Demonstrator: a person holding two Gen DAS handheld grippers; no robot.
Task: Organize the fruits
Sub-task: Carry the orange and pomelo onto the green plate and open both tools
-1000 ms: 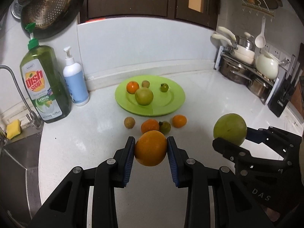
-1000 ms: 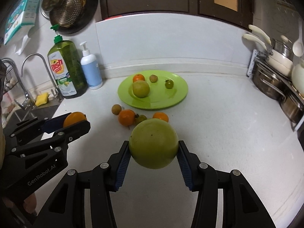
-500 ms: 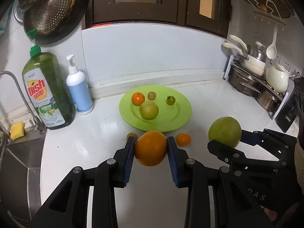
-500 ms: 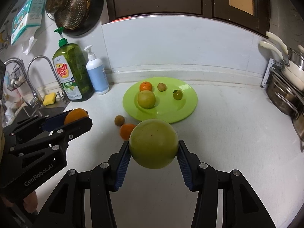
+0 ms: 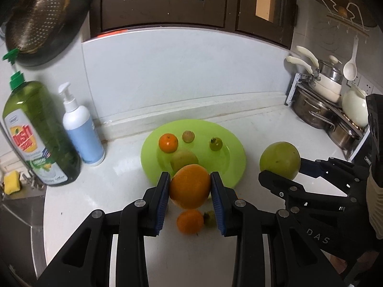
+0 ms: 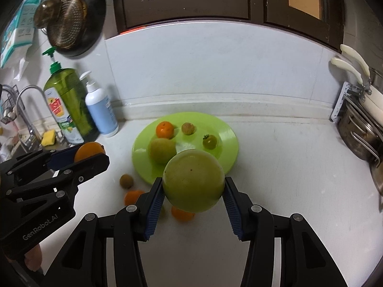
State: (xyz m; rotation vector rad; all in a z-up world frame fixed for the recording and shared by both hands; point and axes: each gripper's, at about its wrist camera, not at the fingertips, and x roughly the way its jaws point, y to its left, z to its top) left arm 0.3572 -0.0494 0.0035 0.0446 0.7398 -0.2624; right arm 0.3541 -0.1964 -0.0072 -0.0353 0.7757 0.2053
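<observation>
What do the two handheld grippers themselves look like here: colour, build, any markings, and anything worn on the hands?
Both the left gripper and the right gripper are matte black linkage frames with silver pivot pins and blue ribbed pads lining the jaws. The left one's side reads "GenRobot.AI" in pale letters; the right one's shows "DAS". A beige ribbed cuff shows behind the right gripper.

Both cameras ride just behind their own fingers and look forward and steeply down over the white counter [image 5: 79, 198] toward the back wall, close above the green plate [image 5: 233, 160]. The left one sees the right gripper [image 5: 280, 167] at its right edge; the right one sees the left gripper [image 6: 89, 154] at its left. They share the plate, the soap bottles [image 6: 65, 105] and the pot rack [image 5: 320, 105].
</observation>
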